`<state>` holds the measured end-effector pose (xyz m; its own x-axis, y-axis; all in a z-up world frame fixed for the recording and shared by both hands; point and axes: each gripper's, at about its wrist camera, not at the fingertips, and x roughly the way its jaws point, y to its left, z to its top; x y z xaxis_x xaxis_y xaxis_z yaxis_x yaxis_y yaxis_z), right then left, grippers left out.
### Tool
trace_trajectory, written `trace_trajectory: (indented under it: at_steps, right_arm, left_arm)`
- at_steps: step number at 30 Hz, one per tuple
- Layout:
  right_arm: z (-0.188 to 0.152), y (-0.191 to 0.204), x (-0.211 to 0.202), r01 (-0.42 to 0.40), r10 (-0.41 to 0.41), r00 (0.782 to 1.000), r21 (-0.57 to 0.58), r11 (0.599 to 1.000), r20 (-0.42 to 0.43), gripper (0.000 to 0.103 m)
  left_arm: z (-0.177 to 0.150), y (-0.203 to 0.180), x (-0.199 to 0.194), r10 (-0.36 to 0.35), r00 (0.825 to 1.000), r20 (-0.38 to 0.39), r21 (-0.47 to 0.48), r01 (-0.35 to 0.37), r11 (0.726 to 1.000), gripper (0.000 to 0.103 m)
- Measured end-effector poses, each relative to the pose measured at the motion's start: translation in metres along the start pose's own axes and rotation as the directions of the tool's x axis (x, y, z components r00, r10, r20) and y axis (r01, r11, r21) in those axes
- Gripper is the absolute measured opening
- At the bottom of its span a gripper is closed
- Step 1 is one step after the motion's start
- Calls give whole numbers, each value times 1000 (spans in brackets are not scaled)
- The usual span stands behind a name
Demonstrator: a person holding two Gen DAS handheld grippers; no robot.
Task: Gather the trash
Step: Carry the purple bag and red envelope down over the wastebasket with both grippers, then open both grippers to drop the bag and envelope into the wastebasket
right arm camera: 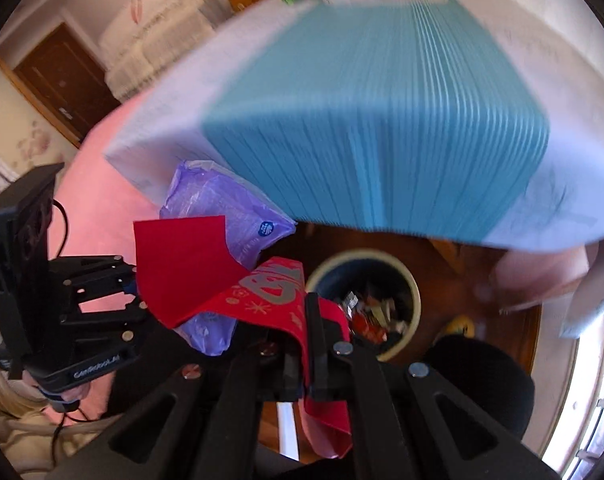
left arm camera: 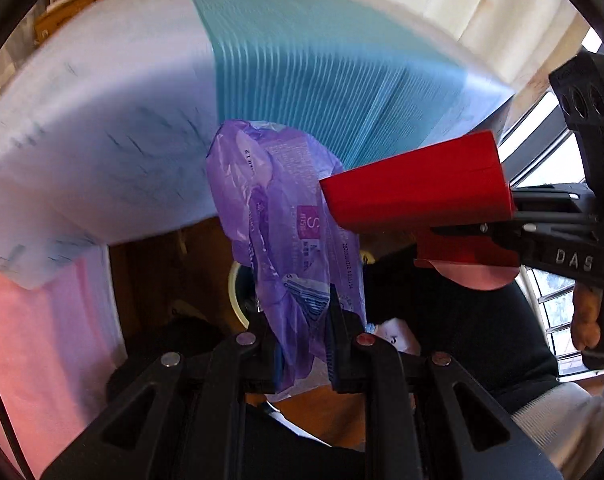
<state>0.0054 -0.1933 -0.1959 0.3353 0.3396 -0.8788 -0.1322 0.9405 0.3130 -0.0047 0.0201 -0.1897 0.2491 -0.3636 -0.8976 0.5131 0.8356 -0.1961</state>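
Two pieces of trash hang over the floor: the left hand-held gripper point(left arm camera: 302, 332) clenches a crumpled purple wrapper point(left arm camera: 286, 216), the right hand-held gripper point(right arm camera: 302, 344) a red paper envelope point(right arm camera: 238, 280). Below, a round bin point(right arm camera: 405, 280) holds scraps. The bench point(right arm camera: 262, 100), draped in pale cloth with a teal mat point(right arm camera: 381, 120), juts out just above.

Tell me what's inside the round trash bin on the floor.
The trash bin holds mixed wrappers, red and silvery. The red envelope covers its near left side; the bottom can't be seen.
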Motion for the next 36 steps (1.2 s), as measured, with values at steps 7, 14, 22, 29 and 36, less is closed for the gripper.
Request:
trace_trajectory:
  at_steps: [7,14,22,29,36]
  right_arm:
    - [-12,-40,71,65,-55,991,89,994,-118,1]
    - [-25,-74,136,70,-24,979,220,973,-203,1]
    - [-35,-107,187,43,64,968,413,910,-242,1]
    - [-34,-117,208,56,76,961,459,887,-266,2]
    - [-30,-117,216,57,58,968,441,896,-243,54]
  left_arm:
    - [-6,9,87,5,990,-140,-21,-8,1000,14]
    - [-14,7,142,31,988,-154,-16,-34,999,16]
    - [-11,28,180,-23,986,-164,-182,-8,983,31]
    - [-8,29,203,0,977,-215,-215,-47,976,62]
    - [-9,26,202,80,977,-200,-187,-118,975,92]
